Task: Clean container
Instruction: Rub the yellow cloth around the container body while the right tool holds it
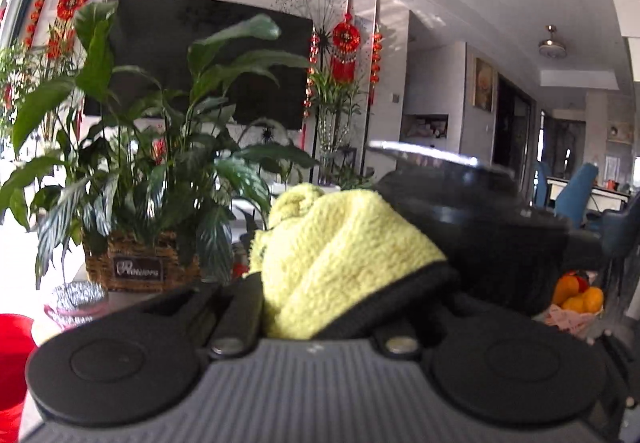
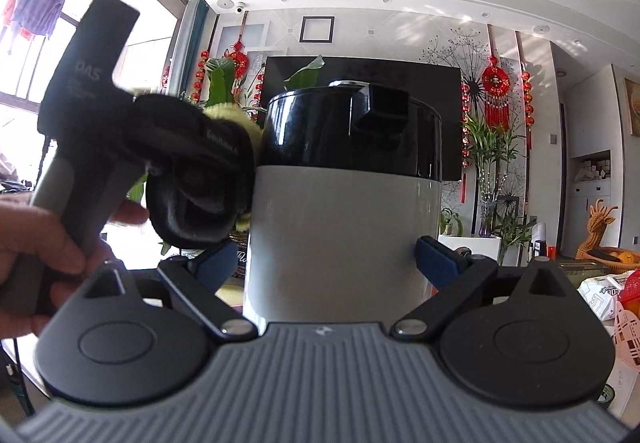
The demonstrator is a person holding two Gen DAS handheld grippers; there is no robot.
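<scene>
1. Nearest in the right wrist view, the right tool (image 2: 326, 263) has its blue-padded fingers (image 2: 438, 263) spread wide and pressed on either flank of the tall cylindrical container with a pale grey body and glossy black lid (image 2: 340, 227). It is clamped on that body, which fills the centre of the frame and stands upright.
2. Nearest in the left wrist view, the left tool (image 1: 316, 275) is clamped on a fluffy yellow cleaning cloth with a black trim (image 1: 332, 255). The cloth bulges up from between the fingers at centre frame.
3. The relation that matters: from the left tool the container lies to the right and just ahead, its black lid (image 1: 460, 195) dark and blurred right behind the cloth. The container's long axis is vertical, so I judge a wipe would run around or down its side.
4. The right wrist view shows what the left cannot. The cloth (image 2: 234, 119) meets the lid's upper left edge, and a person's hand (image 2: 36, 243) grips the left tool's handle at left frame.
5. Farther off in the left wrist view stands a leafy green plant in a woven basket (image 1: 136, 267).
</scene>
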